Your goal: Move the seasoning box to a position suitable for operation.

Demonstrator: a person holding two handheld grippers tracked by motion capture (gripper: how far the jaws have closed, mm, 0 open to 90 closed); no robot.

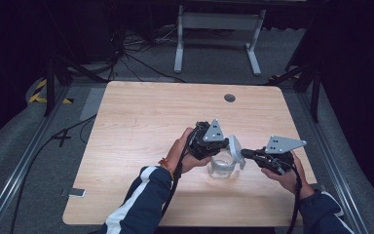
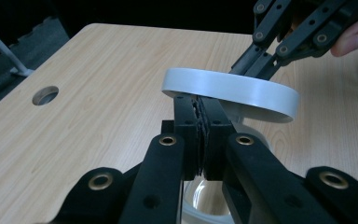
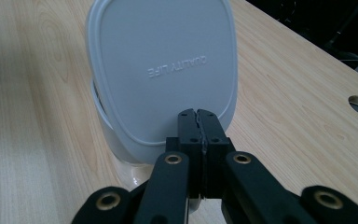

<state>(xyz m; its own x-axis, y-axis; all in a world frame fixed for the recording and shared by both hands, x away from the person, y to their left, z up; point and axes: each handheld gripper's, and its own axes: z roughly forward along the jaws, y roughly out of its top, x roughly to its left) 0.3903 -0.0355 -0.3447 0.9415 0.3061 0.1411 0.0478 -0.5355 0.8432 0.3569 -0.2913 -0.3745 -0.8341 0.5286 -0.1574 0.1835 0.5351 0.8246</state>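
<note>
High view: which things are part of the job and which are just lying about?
In the job:
- grey lid, tilted over the container
- clear container
- left gripper, jaws together
- right gripper, jaws together at the lid's rim

Lying about:
- small flat object on the table's near-left edge
- cables on the floor

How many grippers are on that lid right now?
1. The right gripper is clamped on the grey lid's edge, tilting it above the clear container. The left gripper grips the container's rim, beneath the lid.

Matt grey plastic lid (image 3: 163, 70), clear glossy container (image 1: 221, 165), light wood-grain table (image 1: 151, 126), matt blk claws.
</note>
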